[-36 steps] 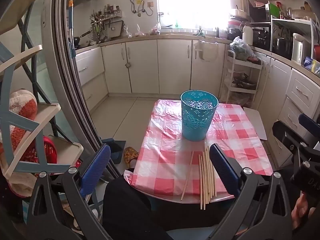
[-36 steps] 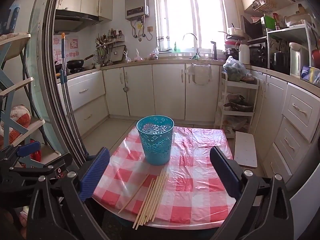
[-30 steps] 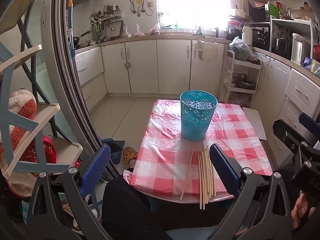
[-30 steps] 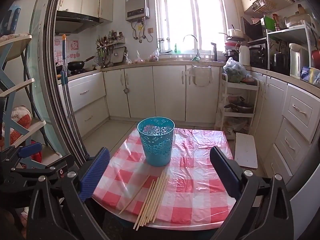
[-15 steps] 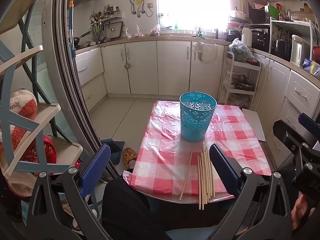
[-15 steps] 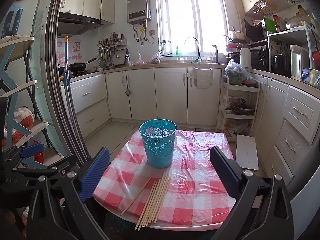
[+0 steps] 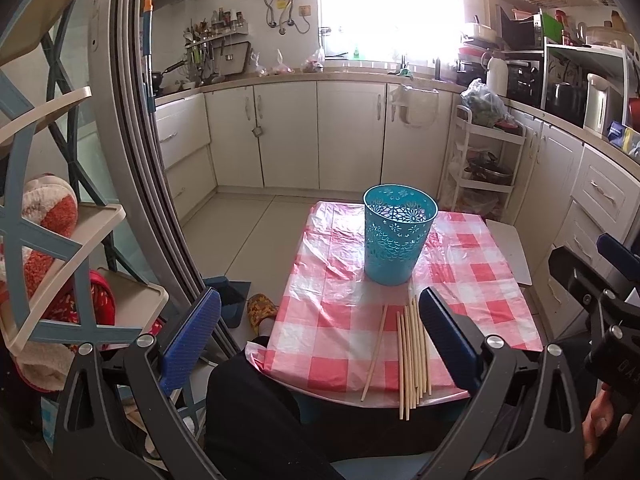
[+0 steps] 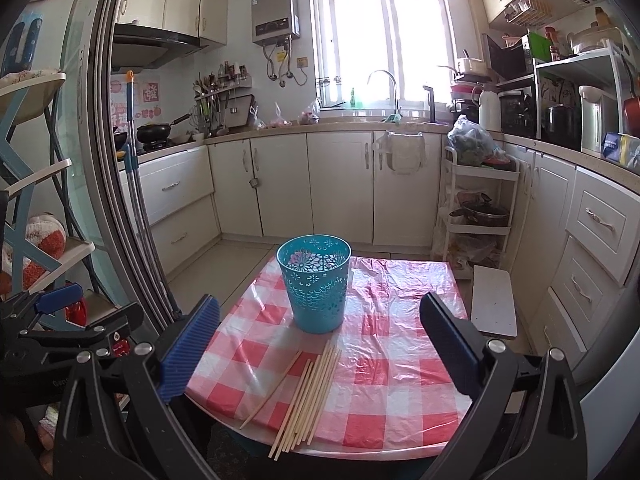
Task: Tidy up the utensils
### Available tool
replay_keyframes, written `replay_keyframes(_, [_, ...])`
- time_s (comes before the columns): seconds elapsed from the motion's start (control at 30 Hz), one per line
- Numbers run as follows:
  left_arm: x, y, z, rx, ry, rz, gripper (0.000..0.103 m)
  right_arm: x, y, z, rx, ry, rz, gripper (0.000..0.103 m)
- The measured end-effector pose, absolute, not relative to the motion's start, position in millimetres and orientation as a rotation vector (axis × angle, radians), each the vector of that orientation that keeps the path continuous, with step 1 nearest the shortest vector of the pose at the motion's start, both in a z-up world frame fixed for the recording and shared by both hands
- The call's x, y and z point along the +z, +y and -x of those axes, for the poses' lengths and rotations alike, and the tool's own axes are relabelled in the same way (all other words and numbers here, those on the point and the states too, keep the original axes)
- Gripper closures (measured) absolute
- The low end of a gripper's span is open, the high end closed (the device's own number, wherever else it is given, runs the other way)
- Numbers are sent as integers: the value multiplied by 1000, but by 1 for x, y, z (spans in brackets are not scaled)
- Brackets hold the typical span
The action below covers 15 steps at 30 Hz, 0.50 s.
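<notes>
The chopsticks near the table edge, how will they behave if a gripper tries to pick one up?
The chopsticks look thin, stiff and light, so one should lift easily. They lie flat and bunched on the glossy plastic tablecloth, so neighbours may slide or roll. Some ends overhang the table's near edge, so a nudge might tip them off.

My left gripper point(image 7: 320, 332) and right gripper point(image 8: 320, 336) hang with jaws wide, nothing between them. The chopsticks point(image 8: 308, 388) lie flat at the near counter point(image 8: 400, 360) edge, reachable from above. The teal basket point(image 8: 316, 284) stands just behind them, blocking forward travel. Its right flank lies bare.
</notes>
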<state>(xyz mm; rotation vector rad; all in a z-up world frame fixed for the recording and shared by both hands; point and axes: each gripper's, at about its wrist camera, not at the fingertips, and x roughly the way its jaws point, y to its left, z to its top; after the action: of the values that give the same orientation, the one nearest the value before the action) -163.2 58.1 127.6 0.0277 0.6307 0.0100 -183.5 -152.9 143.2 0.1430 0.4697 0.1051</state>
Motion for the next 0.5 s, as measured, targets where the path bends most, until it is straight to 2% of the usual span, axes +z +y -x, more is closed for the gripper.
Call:
replay_keyframes(0.13, [116,61,152,11,651,-25,8,125,-153,169,84,506,-101,7])
replay_keyframes(0.27, [84,65,126,-17,727,-28,8,77,-169,139,65,641,-130,7])
replay_keyframes(0.3, [75,65,118,-21,747,-29,8,62,-173,130,61,682,-135,10])
replay_keyframes(0.33, [66,66,111,-19,768,-31,8,47,-176,121,64,734,-143,16])
replay_keyframes(0.37, [57,66,104,-18,789,-33,8,33,-177,113,74,790,-153,29])
replay_keyframes(0.4, [47,65,96,-21,810,-33,8,18,-178,103,87,841,-165,38])
replay_keyframes(0.5, [20,58,74,-40,862,-45,8,-20,-174,75,135,918,-188,59])
